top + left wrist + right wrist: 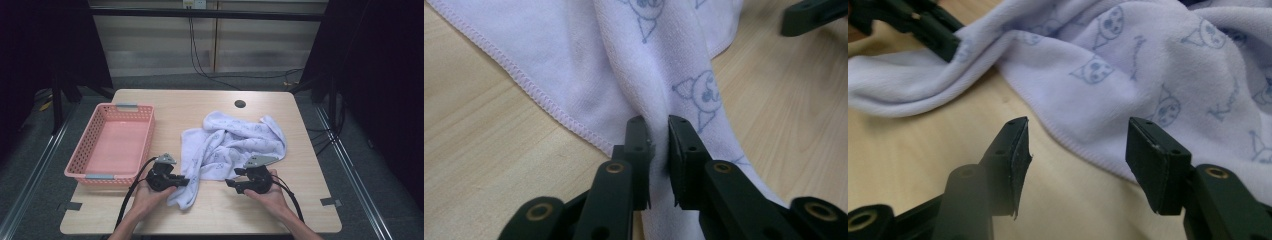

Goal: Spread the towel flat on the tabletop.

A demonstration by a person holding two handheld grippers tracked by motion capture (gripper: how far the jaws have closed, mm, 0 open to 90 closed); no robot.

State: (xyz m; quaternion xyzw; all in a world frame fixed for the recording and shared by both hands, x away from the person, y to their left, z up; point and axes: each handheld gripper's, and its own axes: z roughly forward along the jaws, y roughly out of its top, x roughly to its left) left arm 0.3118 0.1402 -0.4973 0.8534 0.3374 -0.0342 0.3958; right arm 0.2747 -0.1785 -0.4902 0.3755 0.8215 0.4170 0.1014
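The towel lies crumpled mid-worktop, right of the basket. The left gripper has its jaws pinched on a fold of the towel's near corner; the right gripper hovers wide open at the towel's hem — nothing gripped.

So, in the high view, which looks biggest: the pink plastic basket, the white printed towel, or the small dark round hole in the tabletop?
1. White printed towel, crumpled, widest spread.
2. Pink plastic basket, looks close to the towel in area, so that order is unsure.
3. Small dark round hole in the tabletop, clearly smallest.
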